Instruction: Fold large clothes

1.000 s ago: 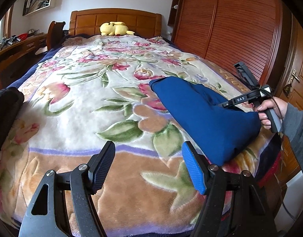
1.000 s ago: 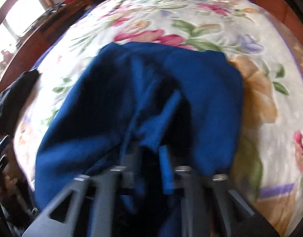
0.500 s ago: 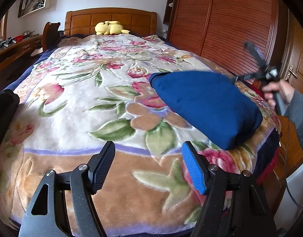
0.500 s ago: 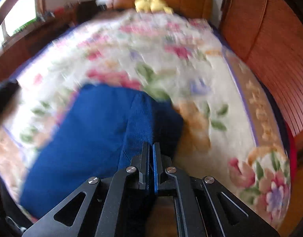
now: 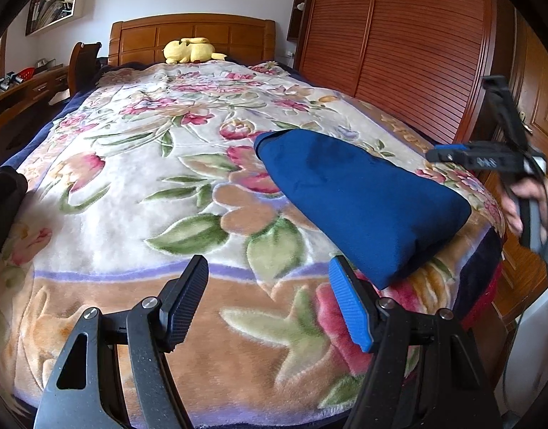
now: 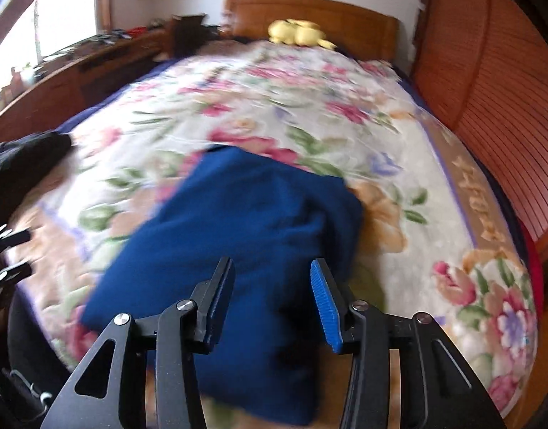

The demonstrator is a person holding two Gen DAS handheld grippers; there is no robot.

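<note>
Seen from the left wrist view: at far left of frame, a dark garment [image 5: 2, 193] bunched at the edge of the bed [image 5: 131, 186]. At bottom centre, left hand-held gripper [image 5: 268, 302] held wide open over the floral blanket, nothing between its fingers, touching nothing. Right of centre, the blue garment [image 5: 359, 200], already folded into a thick wedge, lying on the blanket near the bed's lower right corner. At far right, right hand-held gripper [image 5: 449, 153] lifted clear of the cloth, gripped by a hand [image 5: 527, 203] in a grey sleeve.

Seen from the right wrist view: dark garment [image 6: 20, 164] at middle left; blue garment [image 6: 245, 236] filling the centre, blurred; right hand-held gripper [image 6: 272, 300] at bottom centre with jaws opening, fingers parted above the fold, no cloth pinched between them.

Judged from these views, step in hand looks like release after a fold. Best done by letting go only once the layers rest flat, lifting straight away so no fingertip drags the top layer, then checking edges for alignment and smoothing any bulge before the next fold or a move to the dark garment. Main risk: a snagged edge undoing the neat wedge.
</note>
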